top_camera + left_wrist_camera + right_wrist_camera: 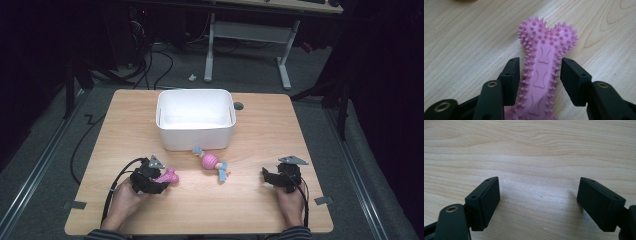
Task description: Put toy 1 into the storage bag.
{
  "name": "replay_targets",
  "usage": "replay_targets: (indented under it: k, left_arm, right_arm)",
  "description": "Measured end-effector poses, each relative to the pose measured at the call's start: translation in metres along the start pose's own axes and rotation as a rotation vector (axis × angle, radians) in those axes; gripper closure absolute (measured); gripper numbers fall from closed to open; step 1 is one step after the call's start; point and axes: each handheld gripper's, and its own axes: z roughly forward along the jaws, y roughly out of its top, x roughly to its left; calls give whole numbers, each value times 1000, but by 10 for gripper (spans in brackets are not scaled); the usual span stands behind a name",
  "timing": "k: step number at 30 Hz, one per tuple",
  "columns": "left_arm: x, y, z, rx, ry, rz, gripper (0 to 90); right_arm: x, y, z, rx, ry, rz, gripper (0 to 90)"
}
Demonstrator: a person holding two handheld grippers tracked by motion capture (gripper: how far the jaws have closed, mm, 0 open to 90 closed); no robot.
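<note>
Left tongs [540, 75]: low over counter [250, 200], straddling pink spiked bone toy [541, 72], left pad touching spikes, right a sliver off | right tongs [537, 202]: apart, resting near counter's right edge.

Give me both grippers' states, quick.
Left gripper: jaws either side of the pink bone toy, one pad touching its spikes, the other just off them.
Right gripper: open, holding nothing.

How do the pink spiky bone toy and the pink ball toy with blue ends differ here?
The bone toy is all pink, flat and spiked; the ball toy has a round pink middle with blue ends. The bone toy lies between the left gripper's jaws; the ball toy lies free near the white bin. Both rest on the table.
</note>
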Motion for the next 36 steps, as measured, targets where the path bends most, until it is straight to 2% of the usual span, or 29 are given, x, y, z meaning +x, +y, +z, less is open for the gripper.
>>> replay_targets:
  k: [9,17,20,27,36]
  left_arm:
    - [0,1,0,6,-1,5,549]
    - [-4,1,-1,5,6,46,588]
    - [-4,1,-1,0,4,42,590]
    - [-2,4,-8,-51,-2,21,594]
    - [-1,6,-22,-65,-5,10,595]
  right_arm:
    - [0,0,0,0,0,0,186]
    - [0,0,0,1,1,1,186]
    - [0,0,0,1,1,0,186]
    - [0,0,0,0,3,-3,186]
    - [0,0,0,0,3,-3,186]
